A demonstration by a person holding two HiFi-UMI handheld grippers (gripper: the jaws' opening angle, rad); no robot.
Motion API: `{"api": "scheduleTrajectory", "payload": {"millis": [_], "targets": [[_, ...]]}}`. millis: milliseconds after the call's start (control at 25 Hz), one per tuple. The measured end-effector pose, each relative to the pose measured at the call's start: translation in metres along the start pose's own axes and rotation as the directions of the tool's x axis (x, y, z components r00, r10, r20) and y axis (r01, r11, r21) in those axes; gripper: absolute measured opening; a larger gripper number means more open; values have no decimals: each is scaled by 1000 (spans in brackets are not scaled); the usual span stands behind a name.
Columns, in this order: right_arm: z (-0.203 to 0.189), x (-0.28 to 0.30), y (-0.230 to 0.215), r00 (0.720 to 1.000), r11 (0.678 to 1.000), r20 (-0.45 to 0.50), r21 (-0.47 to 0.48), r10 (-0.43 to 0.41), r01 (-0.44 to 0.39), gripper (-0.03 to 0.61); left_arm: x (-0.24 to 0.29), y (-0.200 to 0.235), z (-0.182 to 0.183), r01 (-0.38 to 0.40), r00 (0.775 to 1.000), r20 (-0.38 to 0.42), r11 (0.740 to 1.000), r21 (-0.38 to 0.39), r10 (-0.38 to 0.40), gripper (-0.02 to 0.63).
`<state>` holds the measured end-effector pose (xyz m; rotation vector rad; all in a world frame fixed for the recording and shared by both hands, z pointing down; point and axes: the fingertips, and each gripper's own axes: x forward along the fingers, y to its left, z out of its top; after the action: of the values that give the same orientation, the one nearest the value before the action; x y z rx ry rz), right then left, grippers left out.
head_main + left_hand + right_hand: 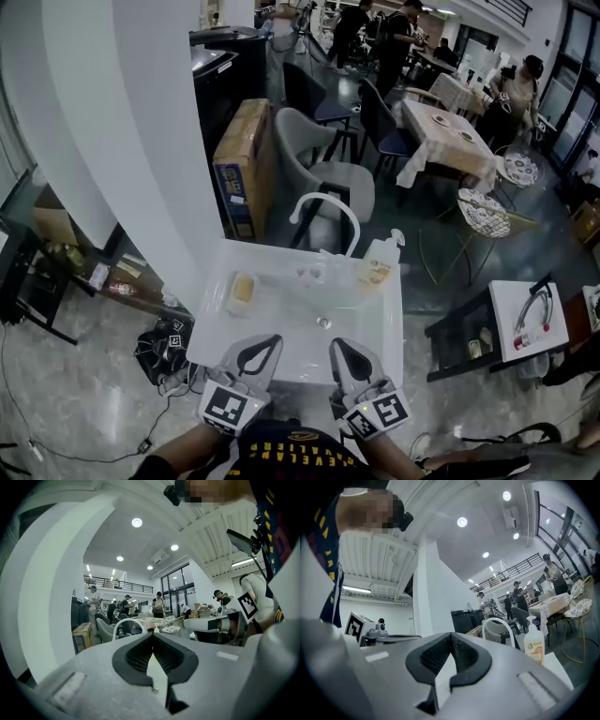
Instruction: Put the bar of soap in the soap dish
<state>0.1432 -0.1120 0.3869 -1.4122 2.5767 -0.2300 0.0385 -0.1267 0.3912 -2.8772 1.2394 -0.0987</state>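
A yellowish bar of soap (243, 288) lies in a clear soap dish (231, 302) on the left part of the white basin top (281, 352). Both grippers hover at the near edge, held level and apart from the dish. My left gripper (270, 341) is shut with nothing between its jaws; in its own view the black pads (140, 656) meet at the tip. My right gripper (337, 344) is shut too, and its pads (464, 656) hold nothing. Neither gripper view shows the soap or the dish.
A white arched tap (324, 214) rises at the back of the basin, with a pump bottle (378, 265) to its right and a drain (322, 322) in the middle. A cardboard box (246, 169), chairs, tables and people fill the room beyond. A white pillar (141, 122) stands on the left.
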Motion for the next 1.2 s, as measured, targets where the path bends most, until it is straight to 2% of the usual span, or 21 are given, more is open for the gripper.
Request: {"api": "scheduleTrajectory", "payload": {"millis": [200, 560, 1200], "targets": [[9, -13, 15, 1000, 1000, 24, -12, 12, -12, 2, -10, -14, 6, -4, 1000, 19, 1000, -1, 4, 2], [-3, -27, 33, 999, 999, -3, -13, 48, -48, 2, -18, -40, -2, 1, 1000, 7, 1000, -12, -1, 2], [2, -37, 29, 999, 999, 13, -12, 40, -40, 2, -14, -53, -1, 29, 999, -14, 1000, 7, -29, 3]]}}
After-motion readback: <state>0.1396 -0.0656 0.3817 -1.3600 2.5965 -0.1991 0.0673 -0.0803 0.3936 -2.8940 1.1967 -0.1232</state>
